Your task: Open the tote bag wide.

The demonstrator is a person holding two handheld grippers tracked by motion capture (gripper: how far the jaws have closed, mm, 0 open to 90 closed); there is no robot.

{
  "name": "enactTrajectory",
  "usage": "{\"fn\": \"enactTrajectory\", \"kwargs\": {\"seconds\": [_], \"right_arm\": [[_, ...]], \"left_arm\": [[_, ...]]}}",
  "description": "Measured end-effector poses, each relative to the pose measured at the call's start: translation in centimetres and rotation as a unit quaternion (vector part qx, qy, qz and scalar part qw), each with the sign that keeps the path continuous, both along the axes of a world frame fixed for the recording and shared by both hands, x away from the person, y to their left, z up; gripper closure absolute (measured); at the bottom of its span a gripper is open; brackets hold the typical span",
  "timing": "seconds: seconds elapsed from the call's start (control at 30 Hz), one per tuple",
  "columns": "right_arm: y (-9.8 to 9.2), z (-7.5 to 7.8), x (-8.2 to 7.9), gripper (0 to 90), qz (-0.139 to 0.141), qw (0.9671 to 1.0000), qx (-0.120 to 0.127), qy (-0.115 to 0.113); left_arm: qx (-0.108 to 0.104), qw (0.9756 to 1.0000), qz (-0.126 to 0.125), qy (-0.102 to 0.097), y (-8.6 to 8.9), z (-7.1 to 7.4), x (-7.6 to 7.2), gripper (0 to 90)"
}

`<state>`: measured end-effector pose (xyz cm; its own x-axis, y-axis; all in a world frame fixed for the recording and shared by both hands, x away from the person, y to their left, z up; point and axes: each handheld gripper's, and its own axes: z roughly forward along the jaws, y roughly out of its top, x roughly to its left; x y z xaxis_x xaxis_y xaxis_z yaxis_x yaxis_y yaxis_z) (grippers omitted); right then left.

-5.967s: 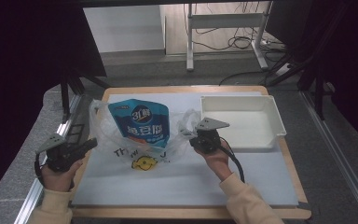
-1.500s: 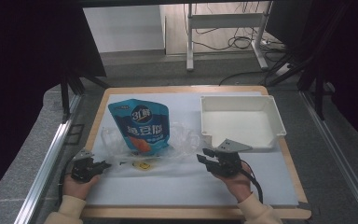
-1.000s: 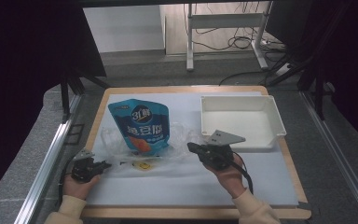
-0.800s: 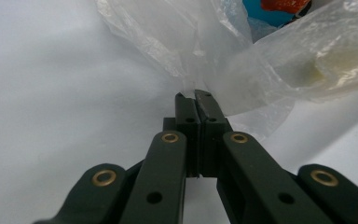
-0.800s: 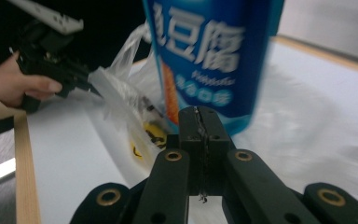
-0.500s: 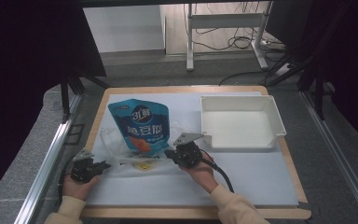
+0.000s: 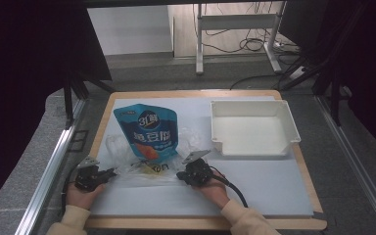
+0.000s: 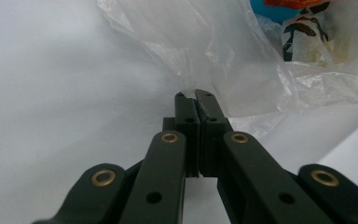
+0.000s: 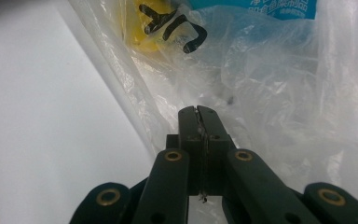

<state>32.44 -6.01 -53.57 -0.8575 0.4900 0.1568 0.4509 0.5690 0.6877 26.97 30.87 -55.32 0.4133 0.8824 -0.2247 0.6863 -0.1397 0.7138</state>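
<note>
While the table's (image 7: pixel 293 196) pale blue-white mat lies bare along its near strip and its right half in front of the tray, the left third is crowded. At the far left, beside the wooden rim and a grey metal rail (image 7: pixel 54 161), the left gripper (image 7: pixel 108 173) rests low on the mat in the person's left hand (image 7: pixel 81 195); its black jaws are clenched together, and in the left gripper view (image 8: pixel 195 94) the tips pinch the thin edge of the crumpled clear plastic bag (image 7: pixel 132 164). That bag spreads across the mat between the two grippers, touching both, with bare mat just in front of it. Inside the film sits a small yellow packet with black markings (image 7: pixel 149 168), seen close in the right gripper view (image 9: pixel 156 25). Behind it, overlapping the bag's far side, a blue stand-up snack pouch with white lettering (image 7: pixel 148 129) lies flat, its top pointing toward the table's far edge. Right of the bag, the right gripper (image 7: pixel 180 175), held in the right hand (image 7: pixel 213 188), has its jaws pressed shut too; the right gripper view (image 9: pixel 197 111) shows a sliver of film caught between them. A black cable (image 7: pixel 235 192) trails from it toward the near edge. Farther right, well apart from the bag, a white rectangular plastic tray (image 7: pixel 289 131) stands near the right rim.
</note>
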Motion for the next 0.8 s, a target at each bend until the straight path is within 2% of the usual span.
{"fn": "enactTrajectory", "kwargs": {"seconds": [0.57, 0.63, 0.67, 0.7, 0.8], "right_arm": [[-0.2, -0.2, 0.1, 88.6, 0.000, 1.0000, 0.008, 0.000], [-0.2, -0.2, 0.1, 88.6, 0.000, 1.0000, 0.008, 0.000], [-0.2, -0.2, 0.1, 88.6, 0.000, 1.0000, 0.009, 0.000], [-0.2, -0.2, 0.1, 88.6, 0.000, 1.0000, 0.009, 0.000], [-0.3, -0.2, 0.1, 88.5, 0.000, 1.0000, 0.009, 0.001]], "left_arm": [[-0.001, 1.0000, 0.004, 0.001, 0.1, -0.1, -0.1, 86.4], [-0.004, 1.0000, 0.004, -0.002, 0.2, 0.1, -0.2, 79.8], [-0.021, 0.9997, -0.006, -0.011, 0.7, 0.6, -0.5, 72.0], [-0.027, 0.9995, -0.008, -0.014, 1.0, 0.8, -0.7, 62.2], [-0.031, 0.9993, -0.009, -0.017, 1.4, 1.4, -1.2, 36.0]]}}
